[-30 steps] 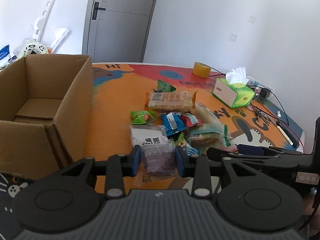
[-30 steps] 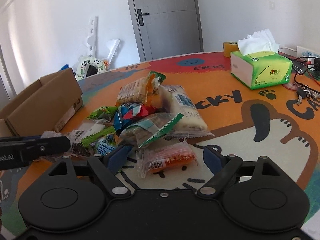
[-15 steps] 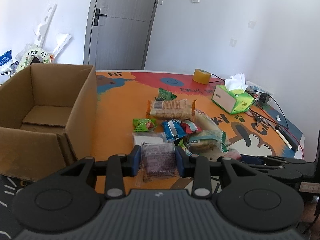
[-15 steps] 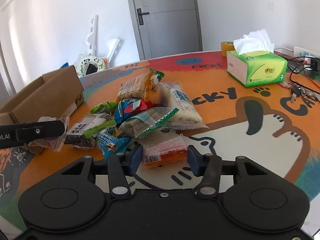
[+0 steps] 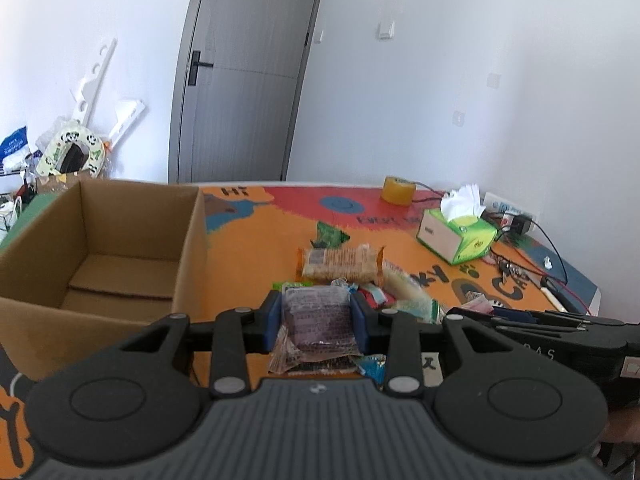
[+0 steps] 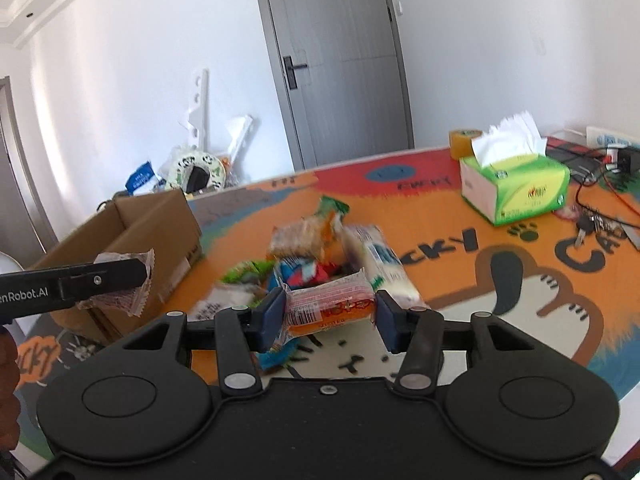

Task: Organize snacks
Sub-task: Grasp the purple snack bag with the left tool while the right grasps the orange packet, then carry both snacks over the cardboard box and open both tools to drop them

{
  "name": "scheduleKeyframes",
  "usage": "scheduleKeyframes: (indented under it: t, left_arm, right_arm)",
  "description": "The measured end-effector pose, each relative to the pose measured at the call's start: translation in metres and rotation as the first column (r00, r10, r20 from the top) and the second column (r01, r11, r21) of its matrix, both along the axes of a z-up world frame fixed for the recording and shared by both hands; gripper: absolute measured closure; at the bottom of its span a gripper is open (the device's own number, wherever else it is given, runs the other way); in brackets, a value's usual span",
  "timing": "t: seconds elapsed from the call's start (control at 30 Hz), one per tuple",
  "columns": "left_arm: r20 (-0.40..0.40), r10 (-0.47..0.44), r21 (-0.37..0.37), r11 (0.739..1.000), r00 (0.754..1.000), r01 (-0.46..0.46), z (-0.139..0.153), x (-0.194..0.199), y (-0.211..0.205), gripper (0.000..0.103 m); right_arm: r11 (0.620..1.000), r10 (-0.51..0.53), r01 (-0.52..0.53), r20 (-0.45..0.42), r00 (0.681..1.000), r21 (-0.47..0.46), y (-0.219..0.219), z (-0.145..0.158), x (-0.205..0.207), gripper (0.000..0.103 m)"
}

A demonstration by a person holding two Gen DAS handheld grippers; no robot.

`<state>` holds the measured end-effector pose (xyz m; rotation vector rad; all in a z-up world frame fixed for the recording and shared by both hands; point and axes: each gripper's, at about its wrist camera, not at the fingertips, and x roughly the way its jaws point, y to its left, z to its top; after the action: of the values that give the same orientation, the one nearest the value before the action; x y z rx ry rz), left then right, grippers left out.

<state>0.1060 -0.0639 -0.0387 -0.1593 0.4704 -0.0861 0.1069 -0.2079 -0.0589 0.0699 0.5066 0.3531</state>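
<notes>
Cardboard box point(image 5: 120, 248): open-topped, at 9 o'clock of the snack pile on the printed mat point(image 5: 256, 248); only its own bottom flaps visible inside, no snacks seen in it.
Tissue box point(image 6: 516, 188): green, at 2 o'clock of the pile, white tissue sticking up from its slot; small logo on the side, too small to read.
Snack pile point(image 5: 348, 272): loose packets at mid-mat; long cracker pack point(image 5: 340, 260) at its far edge, white rice-cracker pack point(image 6: 380, 264) at 3 o'clock; packet printing blurred.
Left gripper point(image 5: 316, 320): pads clamped on a clear packet with dark purple filling point(image 5: 316, 320), raised clear of the mat, just at 3 o'clock of the carton's near corner.
Right gripper point(image 6: 330, 310): pads pinching an orange-and-white packet point(image 6: 330, 306) by its ends, lifted above the pile's near edge; barcode visible, red lettering unreadable.
Writing on the left tool's finger: "nRobot.AI" in the right wrist view.
Writing on mat: "HI" at far edge; "CKY" beside a paw print.
Tape roll point(image 5: 398, 190): yellow, at 12 o'clock of the tissues.
</notes>
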Motion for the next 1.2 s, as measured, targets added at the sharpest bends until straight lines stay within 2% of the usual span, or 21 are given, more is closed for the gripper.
scheduleKeyframes:
  t: [0.53, 1.03, 1.2]
  left_arm:
    - [0.082, 0.075, -0.001, 0.997, 0.994, -0.076, 0.029, -0.015, 0.038, 0.068]
    - [0.107, 0.186, 0.001, 0.982, 0.977, -0.187, 0.043, -0.015, 0.090, 0.068]
    - [0.092, 0.222, 0.001, 0.975, 0.971, -0.223, 0.041, -0.010, 0.108, 0.068]
  right_arm:
    - [0.997, 0.075, -0.076, 0.061, 0.995, 0.019, 0.041, 0.028, -0.003, 0.054]
    - [0.985, 0.165, -0.169, 0.084, 0.983, 0.033, 0.090, 0.046, 0.009, 0.054]
    - [0.978, 0.203, -0.207, 0.086, 0.975, 0.042, 0.110, 0.049, 0.017, 0.054]
